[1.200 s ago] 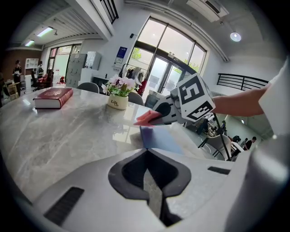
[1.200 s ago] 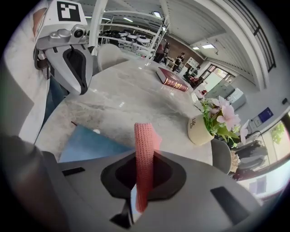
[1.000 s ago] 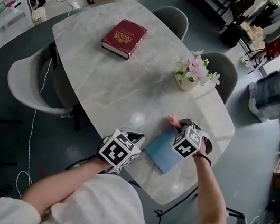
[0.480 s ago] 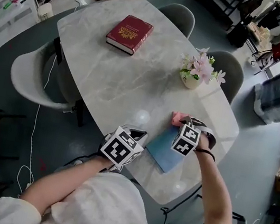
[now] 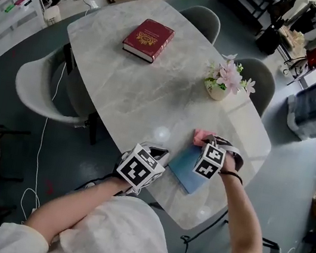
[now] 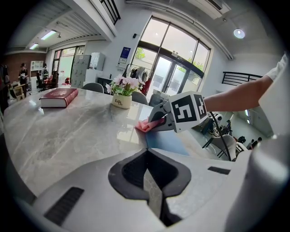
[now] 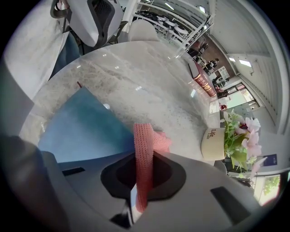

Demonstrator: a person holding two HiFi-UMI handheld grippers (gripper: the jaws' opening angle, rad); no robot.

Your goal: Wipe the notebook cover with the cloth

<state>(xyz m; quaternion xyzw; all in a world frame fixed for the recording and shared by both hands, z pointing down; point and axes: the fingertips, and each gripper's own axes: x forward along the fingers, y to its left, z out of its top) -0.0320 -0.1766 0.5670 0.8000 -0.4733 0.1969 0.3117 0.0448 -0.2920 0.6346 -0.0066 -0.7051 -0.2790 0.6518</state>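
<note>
A blue notebook [image 5: 186, 167] lies flat near the table's front edge, also seen in the right gripper view [image 7: 84, 127] and the left gripper view [image 6: 165, 139]. My right gripper [image 5: 206, 142] is shut on a pink cloth [image 7: 144, 149], whose free end [image 5: 201, 136] rests on the table at the notebook's far corner. In the left gripper view the cloth [image 6: 145, 125] pokes out from the right gripper. My left gripper [image 5: 156, 153] sits just left of the notebook, jaws shut with nothing between them.
A red book [image 5: 148, 40] lies at the table's far end. A cream pot of pink flowers [image 5: 222, 84] stands beyond the notebook near the right edge. Grey chairs [image 5: 37, 88] surround the marble table [image 5: 133, 94].
The right gripper and cloth have edged slightly along the notebook's far corner. The left gripper has stayed beside the notebook.
</note>
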